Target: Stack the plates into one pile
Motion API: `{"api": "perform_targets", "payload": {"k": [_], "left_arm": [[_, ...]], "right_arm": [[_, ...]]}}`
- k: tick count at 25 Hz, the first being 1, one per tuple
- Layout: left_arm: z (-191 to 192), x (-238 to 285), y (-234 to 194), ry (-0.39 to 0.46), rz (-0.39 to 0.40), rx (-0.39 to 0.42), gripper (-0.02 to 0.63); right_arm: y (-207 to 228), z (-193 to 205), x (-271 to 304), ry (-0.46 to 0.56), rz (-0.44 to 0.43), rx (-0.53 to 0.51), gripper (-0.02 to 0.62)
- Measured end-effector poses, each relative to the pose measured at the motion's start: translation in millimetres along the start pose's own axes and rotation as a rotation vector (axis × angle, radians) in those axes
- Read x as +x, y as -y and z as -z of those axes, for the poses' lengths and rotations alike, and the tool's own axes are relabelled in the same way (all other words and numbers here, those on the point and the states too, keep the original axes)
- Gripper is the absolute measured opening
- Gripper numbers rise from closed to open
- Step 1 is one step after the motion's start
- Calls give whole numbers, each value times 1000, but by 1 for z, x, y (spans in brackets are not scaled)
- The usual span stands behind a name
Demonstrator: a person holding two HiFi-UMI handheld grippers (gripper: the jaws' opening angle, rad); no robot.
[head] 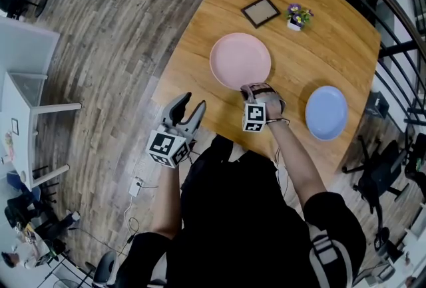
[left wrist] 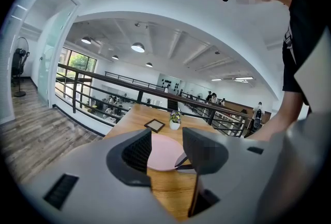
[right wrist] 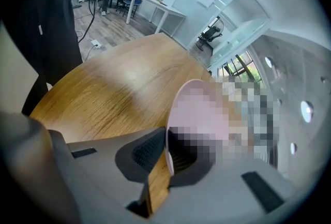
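A pink plate (head: 239, 59) lies flat near the middle of the round wooden table (head: 333, 40). My right gripper (head: 251, 89) is at its near rim. In the right gripper view the thin pink plate (right wrist: 186, 99) rim runs between the two pads, and the right gripper (right wrist: 166, 153) is shut on it. A blue plate (head: 326, 112) sits apart to the right, near the table's edge. My left gripper (head: 191, 106) hangs open beyond the table's left edge with nothing in it. Between the open left gripper (left wrist: 166, 148) fingers I see the pink plate (left wrist: 160, 158) further off.
A small dark picture frame (head: 260, 11) and a little flower pot (head: 298, 16) stand at the far side of the table. A black railing (head: 393, 20) curves behind it. Wooden floor and a white desk (head: 26, 114) lie to the left.
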State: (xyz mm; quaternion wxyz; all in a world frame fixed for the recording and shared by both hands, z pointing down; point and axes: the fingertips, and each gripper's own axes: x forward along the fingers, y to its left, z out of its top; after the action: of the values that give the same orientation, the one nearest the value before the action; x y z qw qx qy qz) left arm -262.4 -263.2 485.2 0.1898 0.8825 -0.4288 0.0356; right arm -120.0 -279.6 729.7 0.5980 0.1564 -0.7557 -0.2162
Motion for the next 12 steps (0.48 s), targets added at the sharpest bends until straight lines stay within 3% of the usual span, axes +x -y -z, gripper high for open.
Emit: {"api": "perform_targets", "payload": {"k": [12], "left_arm": [[0,-3,22,3,29,19,204]], "right_arm": [[7,2,-20,8,26,16,35]]}}
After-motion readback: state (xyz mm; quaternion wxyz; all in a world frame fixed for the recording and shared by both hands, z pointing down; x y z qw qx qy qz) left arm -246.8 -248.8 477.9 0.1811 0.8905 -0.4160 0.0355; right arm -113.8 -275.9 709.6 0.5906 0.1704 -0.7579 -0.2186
